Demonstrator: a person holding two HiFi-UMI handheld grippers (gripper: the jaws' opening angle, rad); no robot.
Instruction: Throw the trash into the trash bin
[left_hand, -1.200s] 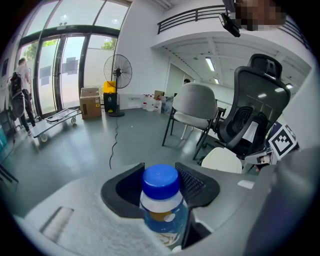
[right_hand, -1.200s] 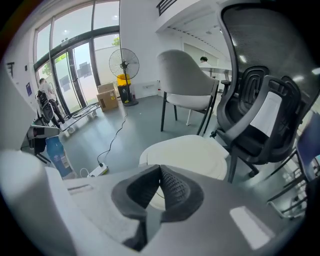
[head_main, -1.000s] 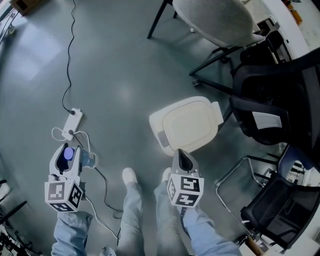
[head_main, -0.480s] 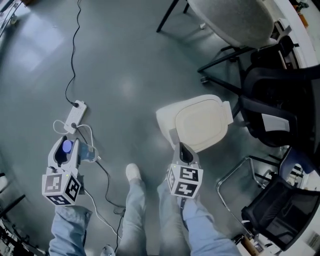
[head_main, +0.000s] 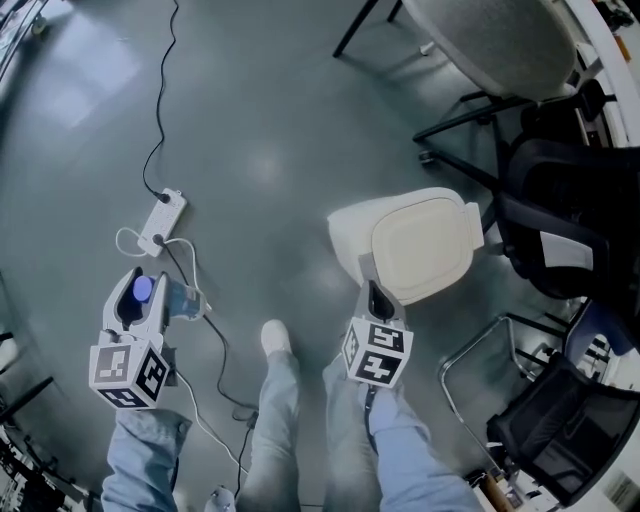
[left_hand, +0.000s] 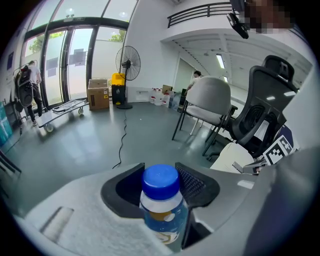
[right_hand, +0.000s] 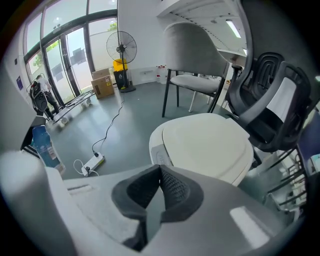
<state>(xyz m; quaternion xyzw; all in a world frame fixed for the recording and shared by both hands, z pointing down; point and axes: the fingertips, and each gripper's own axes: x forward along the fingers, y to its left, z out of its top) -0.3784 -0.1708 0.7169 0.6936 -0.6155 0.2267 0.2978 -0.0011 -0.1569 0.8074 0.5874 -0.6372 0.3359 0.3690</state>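
1. Trash bin (head_main: 425, 245) stood on the floor, white, with its lid down.
2. Right gripper (head_main: 373, 298) hung over the bin's near edge, jaws together and empty.
3. Left gripper (head_main: 137, 300) was clamped on the bottle.
4. Bottle (left_hand: 161, 200), blue-capped, was well apart from the bin.

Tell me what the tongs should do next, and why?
Probably lower the right tongs onto the trash bin's shut lid to open it: they are closed and empty at its front, while the left tongs hold a bottle.
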